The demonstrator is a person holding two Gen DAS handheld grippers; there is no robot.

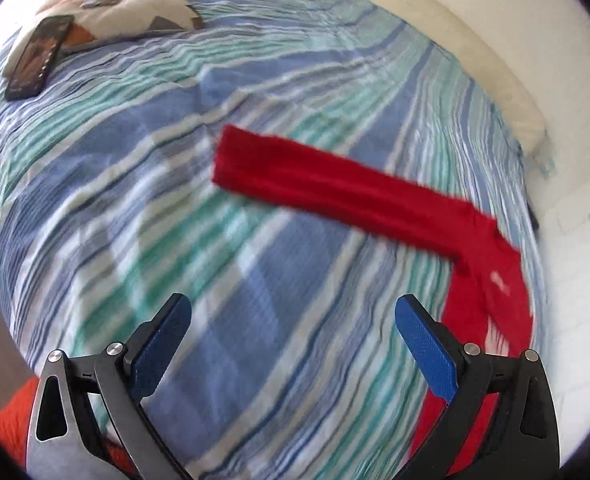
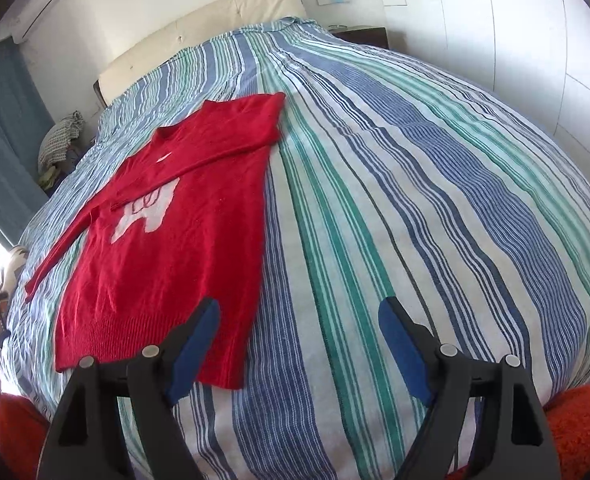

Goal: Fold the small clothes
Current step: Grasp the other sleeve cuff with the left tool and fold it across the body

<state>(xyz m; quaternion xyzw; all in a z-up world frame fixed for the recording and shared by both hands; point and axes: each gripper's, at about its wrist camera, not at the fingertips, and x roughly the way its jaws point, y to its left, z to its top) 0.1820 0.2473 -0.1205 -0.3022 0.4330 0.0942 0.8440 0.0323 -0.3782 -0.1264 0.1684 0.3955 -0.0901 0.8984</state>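
**While both grippers hang open, the red sweater lies flat on the bed**

Red sweater [image 2: 167, 248] spread front-up on the striped bedspread [image 2: 395, 220], hem toward the right wrist camera, neckline toward the cream headboard [image 2: 199, 28]. White animal motif on the chest. One sleeve is folded across the chest, its cuff reaching past the far side of the body toward the bed's left portion; the fold edge runs diagonally over the top of the motif. The sweater's right side edge runs straight along a blue stripe.

Right gripper [image 2: 299, 320]: blue-padded fingers [image 2: 193, 354] spread wide, nothing between them. Left finger overlaps the hem corner in the picture; contact cannot be told. Right finger sits over bare bedspread.

Left gripper [image 1: 293, 320]: fingers [image 1: 427, 354] likewise spread apart, holding nothing, hovering over the bedspread [image 1: 175, 160]. In the left wrist view the sweater [image 1: 375, 196] shows as a long red band, the sleeve, running from mid-frame to the right, where it meets the body near the right finger. Picture is motion-blurred, so fine detail of the knit is lost.

Also seen from the left wrist: patterned pillow [image 1: 119, 8] at the far corner of the bed, with a dark phone [image 1: 39, 58] lying against it. Orange fuzzy fabric [image 2: 583, 432] shows at the lower edges of both views.
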